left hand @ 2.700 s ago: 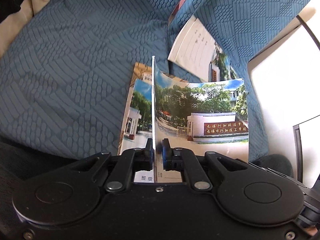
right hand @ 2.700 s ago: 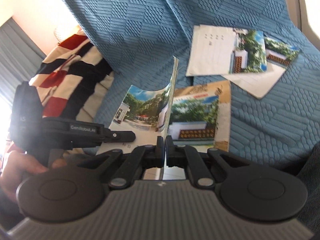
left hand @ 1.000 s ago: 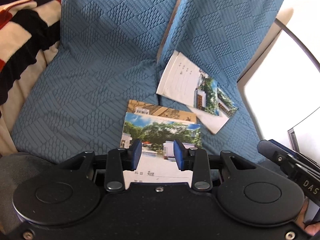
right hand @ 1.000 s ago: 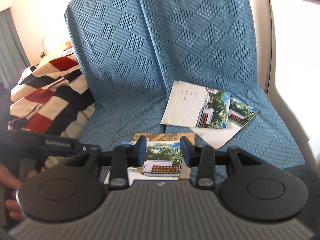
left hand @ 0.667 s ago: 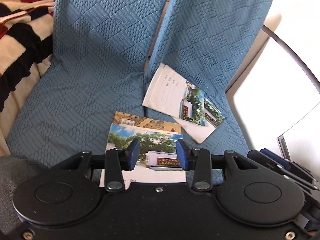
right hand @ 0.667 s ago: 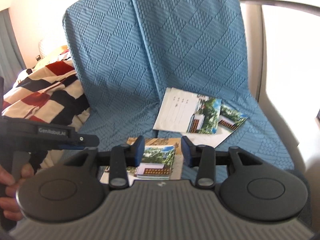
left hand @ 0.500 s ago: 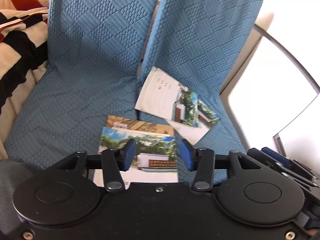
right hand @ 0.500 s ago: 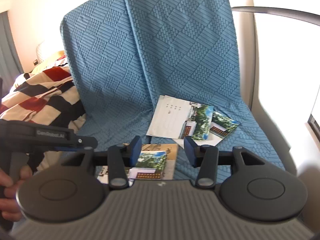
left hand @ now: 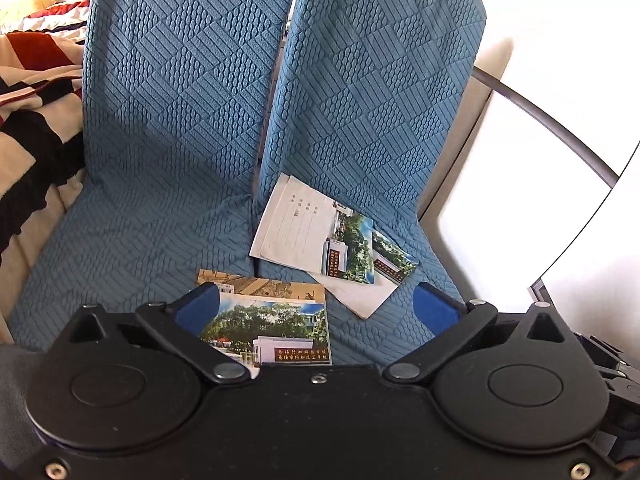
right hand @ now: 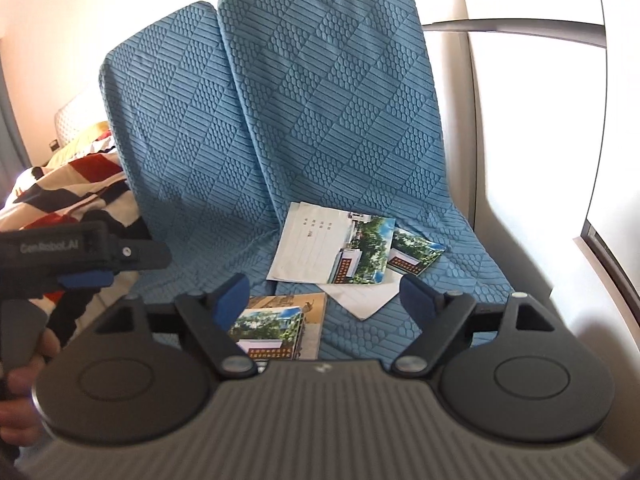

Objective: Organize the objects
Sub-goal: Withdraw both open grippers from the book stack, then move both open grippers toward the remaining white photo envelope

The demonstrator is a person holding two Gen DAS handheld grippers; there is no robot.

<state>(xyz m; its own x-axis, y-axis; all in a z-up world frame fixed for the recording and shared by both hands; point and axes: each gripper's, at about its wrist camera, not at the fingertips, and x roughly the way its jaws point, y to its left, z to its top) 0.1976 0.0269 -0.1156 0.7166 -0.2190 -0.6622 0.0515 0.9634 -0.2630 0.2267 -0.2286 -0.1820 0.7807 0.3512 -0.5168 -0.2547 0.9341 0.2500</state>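
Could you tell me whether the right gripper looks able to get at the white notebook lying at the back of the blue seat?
Probably yes: the right gripper is open and empty, and nothing lies over the white notebook.

1. The right gripper [right hand: 322, 295] has just been opening; its jaws stand wide with nothing between them.
2. A stacked booklet [right hand: 276, 330] lies flat just beyond them.
3. Two overlapping booklets [right hand: 340, 250] lie farther ahead on the blue sofa cover [right hand: 312, 120].
4. The left gripper [right hand: 86, 264] is at its left.

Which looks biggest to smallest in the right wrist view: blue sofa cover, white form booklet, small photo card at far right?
1. Blue textured sofa cover, by far.
2. White form booklet with a photo edge.
3. Small photo card, partly tucked under the booklet, so its full size is hidden.
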